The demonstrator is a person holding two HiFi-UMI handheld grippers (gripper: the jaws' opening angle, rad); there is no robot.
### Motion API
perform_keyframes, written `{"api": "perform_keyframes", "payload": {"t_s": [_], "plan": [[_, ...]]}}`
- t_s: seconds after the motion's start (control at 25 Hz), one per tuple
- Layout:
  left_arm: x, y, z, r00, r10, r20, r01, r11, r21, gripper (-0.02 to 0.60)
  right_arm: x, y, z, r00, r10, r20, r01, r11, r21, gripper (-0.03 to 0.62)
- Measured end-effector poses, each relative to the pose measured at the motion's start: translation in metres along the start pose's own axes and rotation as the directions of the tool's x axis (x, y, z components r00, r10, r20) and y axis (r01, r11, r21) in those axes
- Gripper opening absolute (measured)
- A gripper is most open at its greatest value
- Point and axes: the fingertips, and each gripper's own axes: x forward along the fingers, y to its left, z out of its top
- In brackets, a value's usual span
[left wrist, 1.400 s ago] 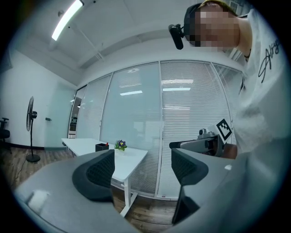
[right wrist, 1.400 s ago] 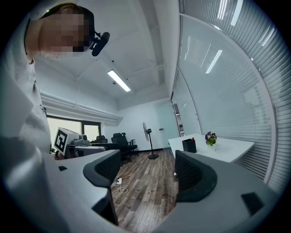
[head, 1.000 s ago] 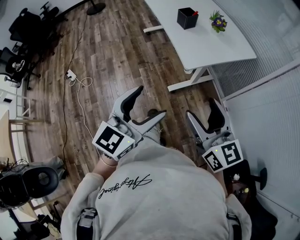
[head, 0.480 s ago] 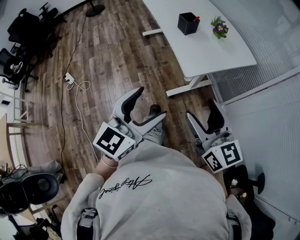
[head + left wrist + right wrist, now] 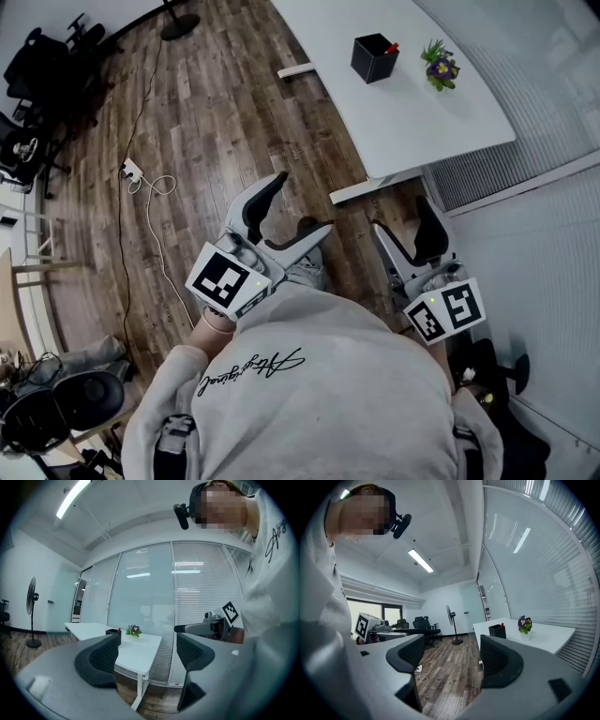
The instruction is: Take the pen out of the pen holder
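Pen (image 5: 391,47) first, in the head view: where is it?
— Its red tip sticks up out of the black pen holder (image 5: 373,58) on the white desk (image 5: 412,112), near a small flowering plant (image 5: 438,67).
And the tongs?
— Both are held close to the person's body over the wood floor (image 5: 216,122), well apart from the desk. The left tongs (image 5: 303,201) and the right tongs (image 5: 400,214) each stand apart with nothing between.
Left gripper view?
— Jaws wide apart and empty. The desk with pen holder and plant shows far off between them, and the right tongs off to the side.
Right gripper view?
— Jaws likewise apart and empty. The pen holder with the red tip shows just above the right-hand jaw, with a standing fan (image 5: 450,613) across the floor.
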Motion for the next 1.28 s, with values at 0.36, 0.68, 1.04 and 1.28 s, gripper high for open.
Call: {"api": "perform_keyframes", "payload": {"t_s": [0.36, 0.68, 1.04, 1.28], "plan": [[0.044, 0.045, 0.005, 0.999, -0.044, 0.003, 0.044, 0.999, 0.005, 0.374, 0.043, -0.033, 0.010, 0.999, -0.033, 0.001, 0.033, 0.999, -0.009, 0.353], [0.084, 0.077, 0.014, 0.995, -0.100, -0.007, 0.100, 0.995, 0.004, 0.374, 0.076, -0.066, 0.024, 0.997, -0.079, 0.000, 0.079, 0.997, 0.000, 0.351], [0.122, 0.121, 0.022, 0.989, -0.146, -0.010, 0.146, 0.989, 0.004, 0.374, 0.120, -0.095, 0.036, 0.992, -0.122, 0.004, 0.122, 0.992, 0.008, 0.350], [0.146, 0.148, 0.021, 0.985, -0.172, -0.013, 0.172, 0.985, -0.003, 0.374, 0.147, -0.116, 0.041, 0.989, -0.149, 0.003, 0.149, 0.989, 0.011, 0.347]]}}
